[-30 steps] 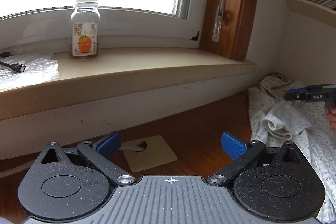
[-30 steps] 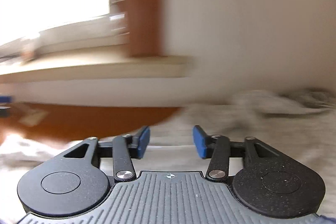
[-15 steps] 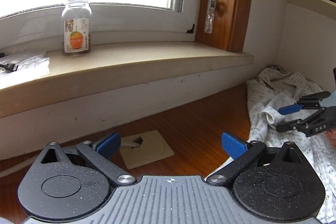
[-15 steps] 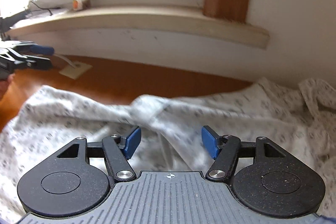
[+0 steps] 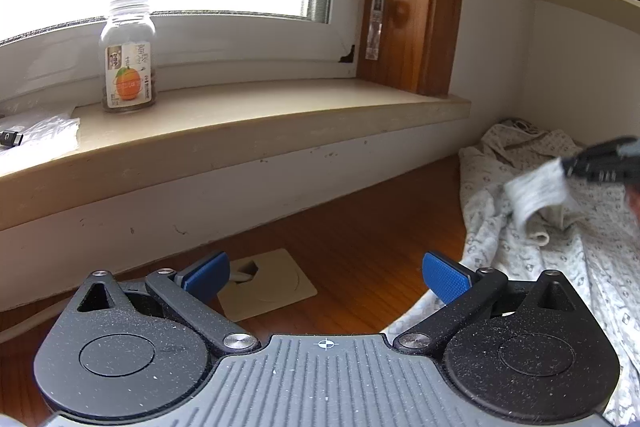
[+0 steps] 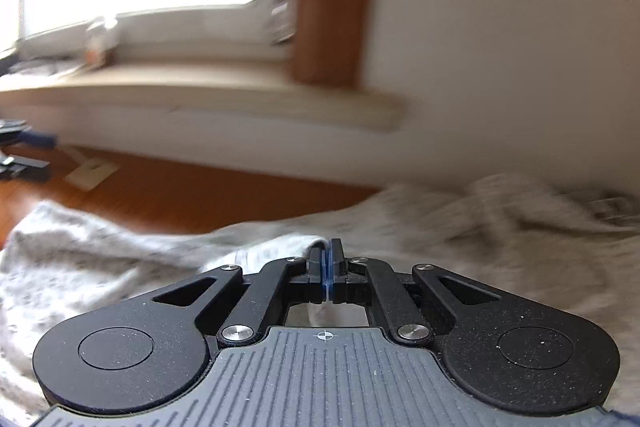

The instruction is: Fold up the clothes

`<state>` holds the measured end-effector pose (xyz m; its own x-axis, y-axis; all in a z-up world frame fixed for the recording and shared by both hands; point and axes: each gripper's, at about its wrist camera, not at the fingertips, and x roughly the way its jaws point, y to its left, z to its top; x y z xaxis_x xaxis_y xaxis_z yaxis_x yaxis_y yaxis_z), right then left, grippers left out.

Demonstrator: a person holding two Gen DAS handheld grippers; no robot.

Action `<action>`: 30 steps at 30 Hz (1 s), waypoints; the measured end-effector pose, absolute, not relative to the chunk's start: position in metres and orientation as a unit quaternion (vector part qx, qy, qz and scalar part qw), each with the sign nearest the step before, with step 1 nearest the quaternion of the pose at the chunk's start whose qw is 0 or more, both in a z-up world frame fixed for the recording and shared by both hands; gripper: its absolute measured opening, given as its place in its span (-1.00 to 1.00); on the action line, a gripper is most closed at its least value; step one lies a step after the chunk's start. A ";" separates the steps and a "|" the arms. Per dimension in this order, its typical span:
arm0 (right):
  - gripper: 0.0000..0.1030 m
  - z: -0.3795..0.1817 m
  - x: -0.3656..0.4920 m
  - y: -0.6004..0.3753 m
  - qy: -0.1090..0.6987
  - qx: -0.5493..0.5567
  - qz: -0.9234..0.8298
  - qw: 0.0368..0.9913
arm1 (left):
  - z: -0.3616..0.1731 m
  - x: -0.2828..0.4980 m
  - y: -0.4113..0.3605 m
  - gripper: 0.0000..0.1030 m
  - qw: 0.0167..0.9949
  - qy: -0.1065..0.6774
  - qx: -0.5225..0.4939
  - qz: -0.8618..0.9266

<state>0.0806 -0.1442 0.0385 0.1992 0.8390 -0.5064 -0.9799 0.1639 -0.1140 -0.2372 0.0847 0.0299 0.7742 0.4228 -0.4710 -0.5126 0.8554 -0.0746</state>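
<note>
In the left wrist view, the left gripper (image 5: 326,277) is held wide open and empty over the wooden floor (image 5: 360,227) beside the crumpled garment (image 5: 560,267), while in the right wrist view the right gripper (image 6: 328,263) is seen clamped on a cuff (image 6: 280,247), apparently for lifting and straightening.

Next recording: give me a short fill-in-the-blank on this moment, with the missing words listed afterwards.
1. The right hand-held gripper is shut on a cuff of the patterned ____.
2. The left hand-held gripper has its jaws ____.
3. The bottle with the orange on its label stands on the ____.

Missing words: garment; open; windowsill
</note>
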 end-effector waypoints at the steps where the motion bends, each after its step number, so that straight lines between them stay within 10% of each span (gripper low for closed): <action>1: -0.96 0.045 0.091 -0.151 0.156 -0.211 0.589 0.764 | 0.030 -0.237 0.084 0.99 0.937 0.225 -0.099 0.249; 14: -0.34 0.063 0.139 -0.191 0.116 -0.210 0.434 0.868 | 0.025 -0.234 0.084 0.99 0.936 0.236 -0.096 0.242; 30: -0.17 0.016 0.079 -0.141 0.170 -0.196 0.603 0.754 | 0.023 -0.234 0.084 0.95 0.939 0.250 -0.095 0.215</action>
